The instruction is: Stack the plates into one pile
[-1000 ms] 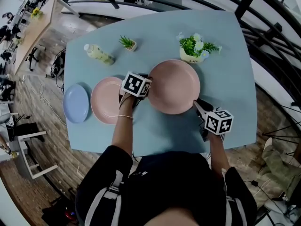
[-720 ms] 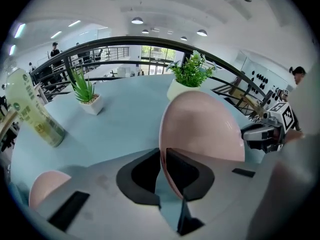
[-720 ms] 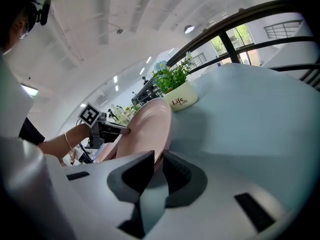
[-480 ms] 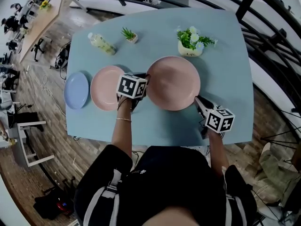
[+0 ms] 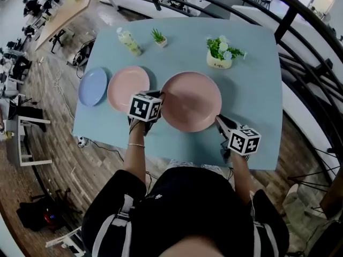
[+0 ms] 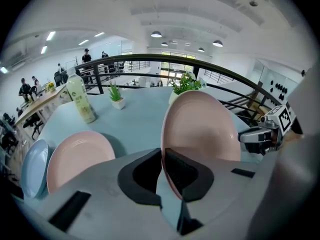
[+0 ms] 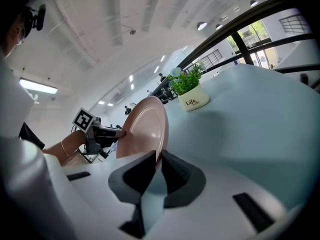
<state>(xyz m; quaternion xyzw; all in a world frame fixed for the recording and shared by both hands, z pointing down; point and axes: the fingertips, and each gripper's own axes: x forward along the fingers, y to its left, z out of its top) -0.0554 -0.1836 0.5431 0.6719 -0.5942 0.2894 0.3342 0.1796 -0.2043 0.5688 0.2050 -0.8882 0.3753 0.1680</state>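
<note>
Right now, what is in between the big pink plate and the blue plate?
The smaller pink plate lies between the big pink plate and the blue plate, as the head view shows.

Head view: steep overhead. Gripper views: low, close, facing each other, sharing large pink plate.

**Open-plan office floor with a railed edge.**
Left of the left gripper, people stand and sit by a long wooden desk on plank flooring; a black railing curves beyond the right gripper; round ceiling lamps hang ahead of both.
</note>
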